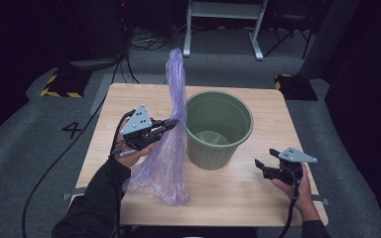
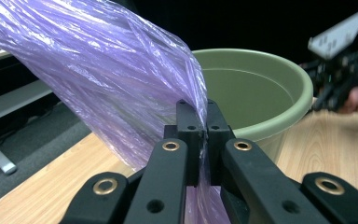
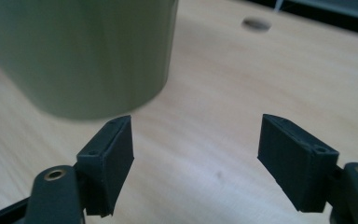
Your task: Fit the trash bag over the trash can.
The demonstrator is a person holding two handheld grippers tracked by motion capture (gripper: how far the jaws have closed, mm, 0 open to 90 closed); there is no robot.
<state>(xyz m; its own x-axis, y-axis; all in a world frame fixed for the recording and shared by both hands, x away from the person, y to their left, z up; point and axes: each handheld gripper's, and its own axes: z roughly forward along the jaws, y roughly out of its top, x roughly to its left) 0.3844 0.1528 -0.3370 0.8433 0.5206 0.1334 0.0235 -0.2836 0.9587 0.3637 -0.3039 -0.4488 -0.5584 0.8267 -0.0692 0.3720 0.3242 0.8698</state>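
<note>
A purple plastic bag [image 1: 171, 134] stands stretched tall, left of a green bin [image 1: 218, 130] in the middle of the wooden table [image 1: 258, 198]. My left gripper [image 1: 171, 122] is shut on the bag's middle; in the left gripper view the jaws pinch the purple film [image 2: 121, 74] close to the bin's rim [image 2: 261, 60]. The bag's lower end spreads on the table. My right gripper [image 1: 258, 164] hovers low at the bin's right, open and holding nothing; its fingertips [image 3: 116, 149] frame bare wood beside the bin wall [image 3: 84, 51].
Grey carpet surrounds the table. A white metal frame [image 1: 223, 25] stands behind it, with cables and yellow-black weighted bases [image 1: 59, 84] on the floor. A cable trails from the left gripper off the table's left edge.
</note>
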